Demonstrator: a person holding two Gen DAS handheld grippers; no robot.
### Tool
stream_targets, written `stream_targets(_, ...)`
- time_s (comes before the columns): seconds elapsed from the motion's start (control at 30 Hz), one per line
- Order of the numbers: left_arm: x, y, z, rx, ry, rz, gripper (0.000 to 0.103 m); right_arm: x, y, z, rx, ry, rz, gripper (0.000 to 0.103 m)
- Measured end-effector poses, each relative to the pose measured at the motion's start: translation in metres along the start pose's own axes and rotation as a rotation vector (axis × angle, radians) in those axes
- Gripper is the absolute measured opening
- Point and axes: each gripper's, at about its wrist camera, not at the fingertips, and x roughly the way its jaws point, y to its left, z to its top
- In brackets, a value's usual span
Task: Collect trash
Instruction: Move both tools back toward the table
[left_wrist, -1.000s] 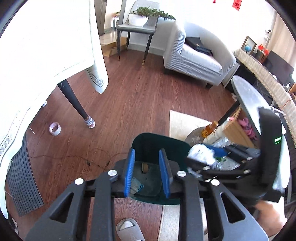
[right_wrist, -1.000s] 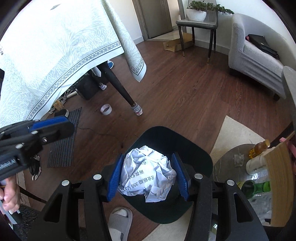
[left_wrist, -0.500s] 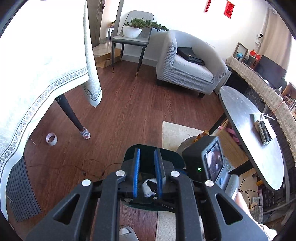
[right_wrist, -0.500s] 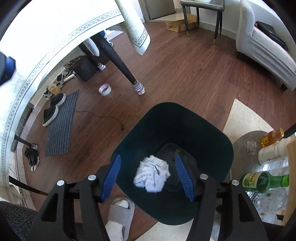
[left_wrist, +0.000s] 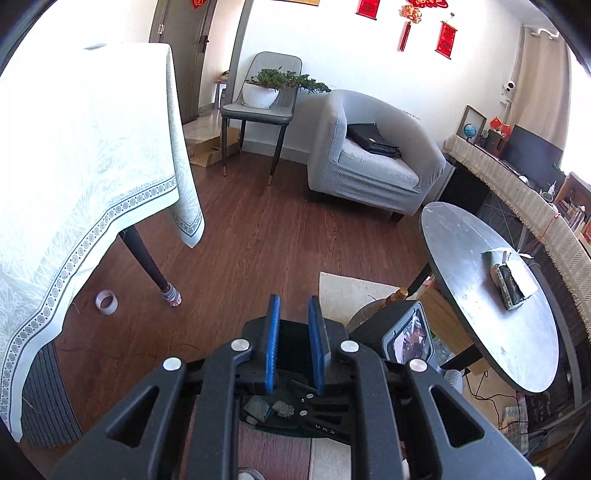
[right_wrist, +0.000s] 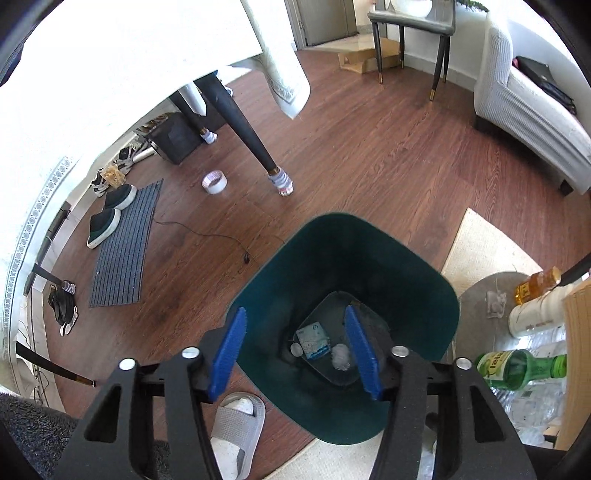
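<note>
A dark green trash bin (right_wrist: 413, 266) stands on the wood floor. At its bottom lie a crumpled white paper ball (right_wrist: 340, 356) and a small blue-and-white packet (right_wrist: 313, 339). My right gripper (right_wrist: 295, 354) is open and empty, right above the bin's mouth. My left gripper (left_wrist: 294, 350) is open with a narrow gap and empty; it hangs above the right gripper's body (left_wrist: 402, 332), which hides most of the bin. Some trash (left_wrist: 267, 408) shows below in the left wrist view.
A table with a white cloth (left_wrist: 74, 155) stands at the left, its leg (right_wrist: 251, 136) near a tape roll (right_wrist: 214, 181). A round grey table (left_wrist: 480, 295) stands at the right. Bottles (right_wrist: 517, 369), a slipper (right_wrist: 236, 432), a rug (right_wrist: 484, 243) and an armchair (left_wrist: 373, 162) surround the bin.
My right gripper opened and let the paper ball go; it fell to the bin's bottom. My left gripper narrowed, rose and tilted up toward the room.
</note>
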Motion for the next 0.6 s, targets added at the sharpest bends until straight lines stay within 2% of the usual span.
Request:
stream_targets(0.3,-0.016,-0.023,0.01,0.003,-0.06,-0.025,0.017,-0.067,-0.01,0.007,-0.019,-0.16,-0.027,0.05)
stream_targets(0.47,-0.025,-0.039,0.014,-0.005,-0.113,-0.055,0.017,-0.096,-0.021,0.006,-0.011,-0.219,-0.046,0.049)
stream_targets(0.6,-0.022,-0.053,0.016,0.001,-0.12,-0.06,0.017,-0.123,-0.035,0.001,-0.004,-0.265,-0.079,0.049)
